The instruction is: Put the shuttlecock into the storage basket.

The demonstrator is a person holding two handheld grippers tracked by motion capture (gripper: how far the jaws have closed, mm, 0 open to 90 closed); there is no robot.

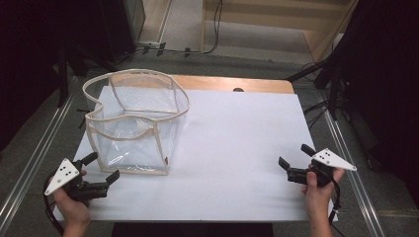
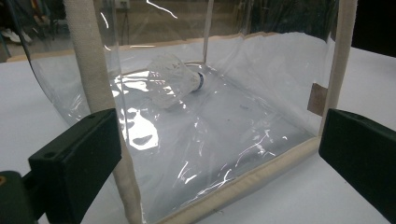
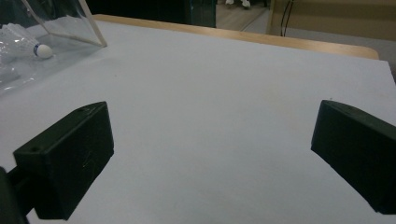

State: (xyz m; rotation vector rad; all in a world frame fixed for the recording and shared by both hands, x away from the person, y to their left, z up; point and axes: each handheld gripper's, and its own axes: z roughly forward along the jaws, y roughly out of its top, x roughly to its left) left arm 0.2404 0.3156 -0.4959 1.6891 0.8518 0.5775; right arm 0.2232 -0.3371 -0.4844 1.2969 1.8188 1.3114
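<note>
table (image 1: 257, 148): white top, wood far edge | floor (image 1: 188, 29): grey, cables | surroundings: dark

The white tabletop (image 1: 232, 148) is bright, and the room around it is very dark, almost black at the left and right sides of the high view. Light comes from above. Shadows on the tabletop are soft and faint. The clear bag (image 2: 201, 121) shines with white streaks of glare in the left gripper view. Up close, the black jaws look a bit blurry in both gripper views. The high view is a little soft and grainy.
</note>
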